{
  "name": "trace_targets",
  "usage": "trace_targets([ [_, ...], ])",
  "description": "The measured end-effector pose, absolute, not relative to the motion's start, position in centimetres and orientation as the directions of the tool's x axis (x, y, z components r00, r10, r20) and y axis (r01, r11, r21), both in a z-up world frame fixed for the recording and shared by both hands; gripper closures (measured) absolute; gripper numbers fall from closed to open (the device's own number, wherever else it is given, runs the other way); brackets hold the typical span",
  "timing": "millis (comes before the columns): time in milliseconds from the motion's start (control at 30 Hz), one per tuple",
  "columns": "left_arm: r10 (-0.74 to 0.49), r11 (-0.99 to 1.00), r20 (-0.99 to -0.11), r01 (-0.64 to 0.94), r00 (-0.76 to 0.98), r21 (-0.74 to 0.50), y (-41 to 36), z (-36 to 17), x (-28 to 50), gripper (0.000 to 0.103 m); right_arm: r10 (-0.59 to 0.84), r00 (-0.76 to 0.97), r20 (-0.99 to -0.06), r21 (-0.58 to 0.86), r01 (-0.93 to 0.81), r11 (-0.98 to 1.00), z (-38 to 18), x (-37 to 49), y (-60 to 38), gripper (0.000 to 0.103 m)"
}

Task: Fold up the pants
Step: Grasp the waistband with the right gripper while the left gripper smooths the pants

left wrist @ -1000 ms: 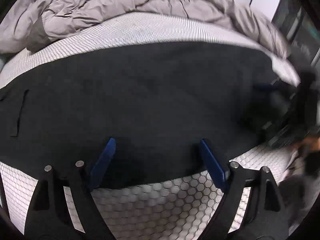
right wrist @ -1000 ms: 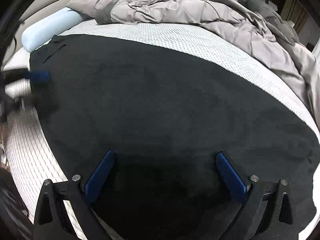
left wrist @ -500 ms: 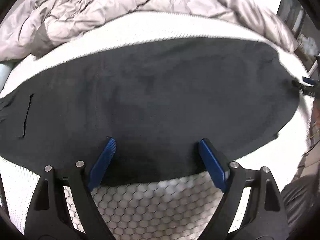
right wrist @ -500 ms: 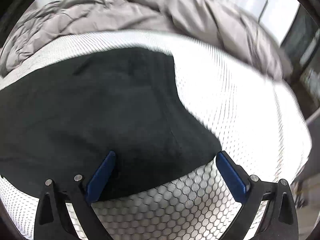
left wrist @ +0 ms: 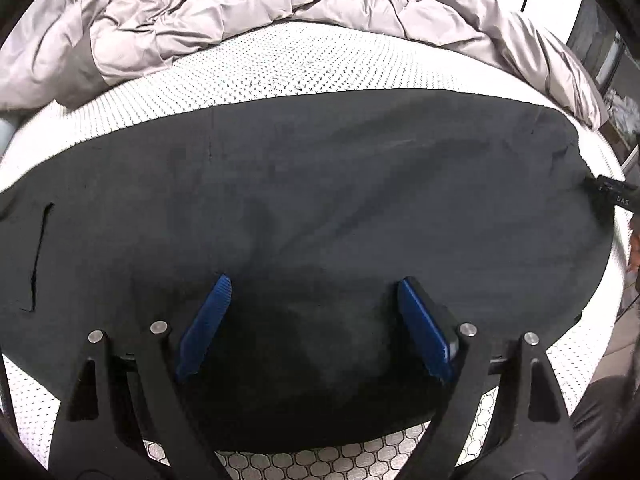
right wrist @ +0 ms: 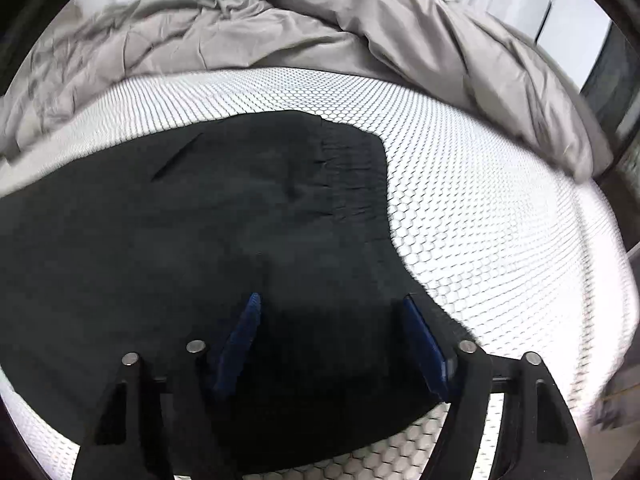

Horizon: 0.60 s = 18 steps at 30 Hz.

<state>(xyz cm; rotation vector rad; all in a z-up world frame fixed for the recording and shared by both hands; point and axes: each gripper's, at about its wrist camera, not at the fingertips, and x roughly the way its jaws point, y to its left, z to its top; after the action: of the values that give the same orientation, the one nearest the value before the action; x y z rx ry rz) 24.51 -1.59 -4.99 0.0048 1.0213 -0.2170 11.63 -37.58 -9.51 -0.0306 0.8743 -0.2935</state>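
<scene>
Black pants (left wrist: 360,200) lie spread flat on a white honeycomb-patterned mattress (left wrist: 304,60). My left gripper (left wrist: 314,282) hovers open over the near edge of the pants, with only flat cloth below its blue pads (left wrist: 208,320). A pocket slit (left wrist: 38,256) shows far left. In the right wrist view my right gripper (right wrist: 331,299) sits over the near corner of the pants (right wrist: 200,240), close to the gathered waistband (right wrist: 352,176). Its jaws are closing, with cloth lying between them, and the pads do not visibly press it.
A rumpled grey duvet (left wrist: 240,8) is bunched along the far side of the bed (right wrist: 440,52). Bare mattress (right wrist: 500,220) stretches right of the waistband. Part of the other gripper (left wrist: 612,194) pokes in at the pants' right end. Dark clothing of a person (left wrist: 600,420) fills the lower right corner.
My right gripper has swept along the pants to the waistband end, rolled, and its jaws have narrowed. My left gripper has shifted slightly farther over the pants, still open.
</scene>
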Motion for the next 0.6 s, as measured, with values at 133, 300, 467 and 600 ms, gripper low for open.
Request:
trace_targets([
  [133, -0.249, 0.964, -0.804, 0.220, 0.539, -0.151, -3.1, -2.8, 24.6, 0.019, -0.285, 0.681, -0.674, -0.211, 0.192, 0.959, -7.3, 10.6, -33.1, 0.038],
  [300, -0.266, 0.953, -0.843, 0.260, 0.468, -0.157, -5.9, -4.4, 28.5, 0.019, -0.004, 0.697, -0.717, -0.056, -0.052, 0.997, -7.7, 14.2, -27.6, 0.038],
  [467, -0.276, 0.952, -0.838, 0.252, 0.471, -0.172, -3.4, -5.1, 29.0, 0.019, -0.118, 0.620, -0.776, -0.176, -0.034, 0.984, -10.7, 15.7, -27.8, 0.043],
  [600, -0.310, 0.946, -0.818, 0.244, 0.485, -0.214, -0.9, -5.2, 28.6, 0.019, -0.207, 0.613, -0.763, -0.126, 0.173, 0.977, -10.1, 14.8, -35.3, 0.081],
])
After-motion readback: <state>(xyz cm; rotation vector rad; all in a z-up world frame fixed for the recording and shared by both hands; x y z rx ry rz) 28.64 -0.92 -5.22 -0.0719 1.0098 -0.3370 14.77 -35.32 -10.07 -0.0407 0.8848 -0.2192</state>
